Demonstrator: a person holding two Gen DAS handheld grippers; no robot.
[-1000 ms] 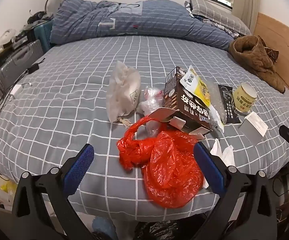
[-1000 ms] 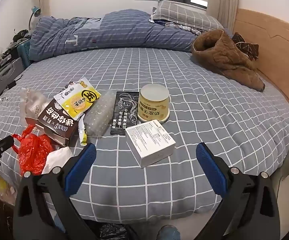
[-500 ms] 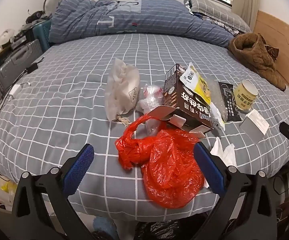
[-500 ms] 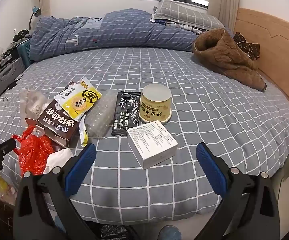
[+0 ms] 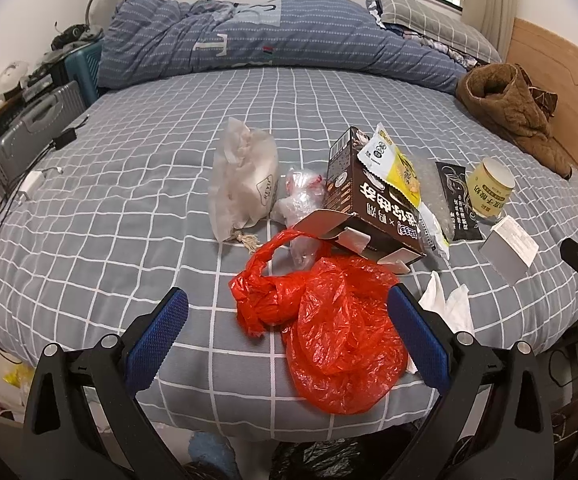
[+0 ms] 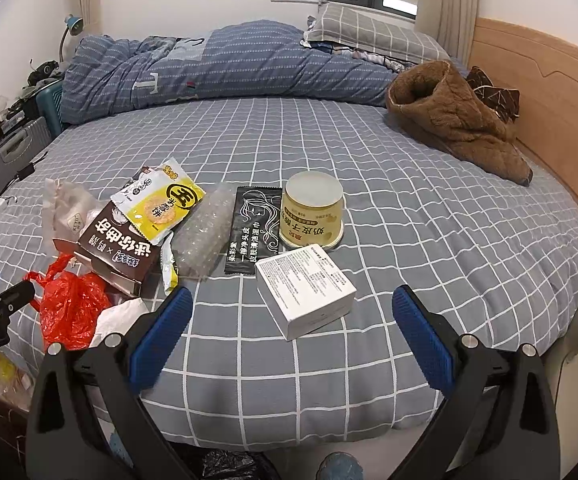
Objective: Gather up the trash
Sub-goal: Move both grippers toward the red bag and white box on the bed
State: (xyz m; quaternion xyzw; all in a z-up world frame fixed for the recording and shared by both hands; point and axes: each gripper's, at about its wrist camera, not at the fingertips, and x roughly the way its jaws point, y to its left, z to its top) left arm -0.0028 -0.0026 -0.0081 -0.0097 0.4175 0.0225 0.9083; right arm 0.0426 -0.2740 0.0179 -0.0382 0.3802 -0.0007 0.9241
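Trash lies along the near edge of a grey checked bed point(image 5: 129, 208). A crumpled red plastic bag point(image 5: 329, 320) sits between the fingers of my open left gripper point(image 5: 287, 320), which holds nothing. Behind it stand a brown carton point(image 5: 373, 208), a yellow snack wrapper point(image 5: 393, 164), a white paper bag point(image 5: 245, 180) and white tissue point(image 5: 449, 304). My open right gripper point(image 6: 289, 316) hovers in front of a white box point(image 6: 305, 292). Beyond that are a yellow cup point(image 6: 313, 210), a black sachet point(image 6: 253, 228) and clear bubble wrap point(image 6: 205, 232).
A rolled blue quilt point(image 6: 225, 68) and pillow point(image 6: 369, 28) fill the far side of the bed. A brown fleece jacket point(image 6: 457, 124) lies by the wooden headboard point(image 6: 549, 104). A grey suitcase point(image 5: 29, 128) and cables are on the left. A black bag point(image 5: 317, 460) sits on the floor below.
Both grippers have risen slightly and tilted, so the bed and trash sit a little lower in view. Nothing on the bed has moved; both stay open.
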